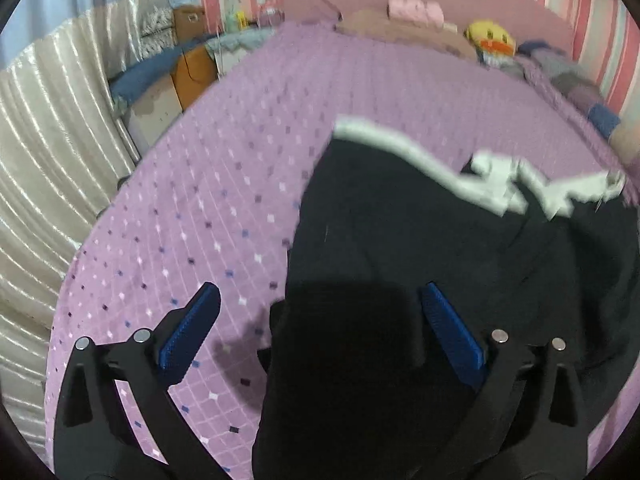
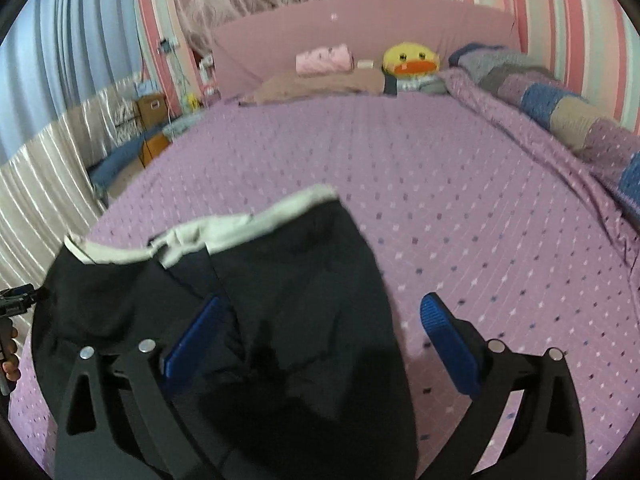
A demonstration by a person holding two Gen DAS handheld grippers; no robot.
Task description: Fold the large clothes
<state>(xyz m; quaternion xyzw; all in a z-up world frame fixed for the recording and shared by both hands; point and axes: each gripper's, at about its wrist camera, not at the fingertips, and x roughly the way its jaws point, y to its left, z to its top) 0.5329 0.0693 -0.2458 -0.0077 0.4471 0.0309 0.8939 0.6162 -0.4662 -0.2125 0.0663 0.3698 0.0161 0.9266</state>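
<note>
Bedspread of lilac diamond-dotted cloth point(image 2: 460, 208) fills both views; black soft garment with white waistband point(image 2: 288, 300) sprawls lower centre, limp and light, best pinched at hem corners; left gripper point(image 1: 320, 316) and right gripper point(image 2: 320, 328) both gape, holding nothing.

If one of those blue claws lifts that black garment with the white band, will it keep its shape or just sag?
It will probably sag: the black garment already lies in soft creases on the purple bedspread. Its white band looks rumpled, so that edge likely flops too. It seems light, though the cloth bunched between the open right gripper may drag.
</note>
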